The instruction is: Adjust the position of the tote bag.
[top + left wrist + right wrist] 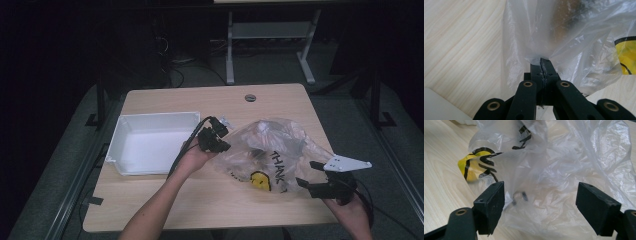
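We see the left gripper [541, 61] clamped tight on a fold of the clear plastic bag [270, 155], which lies mid-table beside the white tray [150, 122]. The right gripper [540, 205] gapes wide at the bag's near edge.

Lab or test room, dim. Light wood table [165, 200] centre frame, with cable grommet [250, 97] near its far edge. Grey carpet; white metal desk legs [230, 55] and loose cables [175, 70] at upper centre.
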Action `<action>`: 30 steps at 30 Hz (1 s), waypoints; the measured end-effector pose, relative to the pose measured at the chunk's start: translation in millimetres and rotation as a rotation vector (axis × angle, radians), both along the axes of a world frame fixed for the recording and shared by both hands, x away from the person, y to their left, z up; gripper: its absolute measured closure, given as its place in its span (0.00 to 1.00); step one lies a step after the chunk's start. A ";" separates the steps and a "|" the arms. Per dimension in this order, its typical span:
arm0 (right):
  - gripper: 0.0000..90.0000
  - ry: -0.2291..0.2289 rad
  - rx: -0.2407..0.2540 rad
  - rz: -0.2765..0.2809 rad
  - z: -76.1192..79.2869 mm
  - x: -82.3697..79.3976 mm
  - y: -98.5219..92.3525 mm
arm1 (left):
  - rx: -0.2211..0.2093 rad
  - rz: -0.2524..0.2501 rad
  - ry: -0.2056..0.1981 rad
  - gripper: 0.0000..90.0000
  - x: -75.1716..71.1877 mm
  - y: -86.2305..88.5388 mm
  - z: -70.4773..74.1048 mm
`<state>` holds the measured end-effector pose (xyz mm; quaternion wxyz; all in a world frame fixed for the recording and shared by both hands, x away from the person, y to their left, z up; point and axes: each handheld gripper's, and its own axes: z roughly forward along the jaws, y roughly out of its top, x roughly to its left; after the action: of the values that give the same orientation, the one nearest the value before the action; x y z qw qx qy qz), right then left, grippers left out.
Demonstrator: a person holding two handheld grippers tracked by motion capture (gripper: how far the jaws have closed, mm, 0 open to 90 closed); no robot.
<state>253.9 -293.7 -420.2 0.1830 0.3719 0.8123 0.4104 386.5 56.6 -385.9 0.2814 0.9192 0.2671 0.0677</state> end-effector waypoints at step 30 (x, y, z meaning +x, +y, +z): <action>0.25 -0.059 -0.024 0.094 23.1 14.5 18.0 | 0.092 -0.023 0.039 0.99 -9.7 -5.5 -25.7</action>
<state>268.5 -275.7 -397.1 0.1918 0.3187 0.8279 0.4198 376.8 51.1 -411.6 0.2345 0.9352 0.2587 0.0586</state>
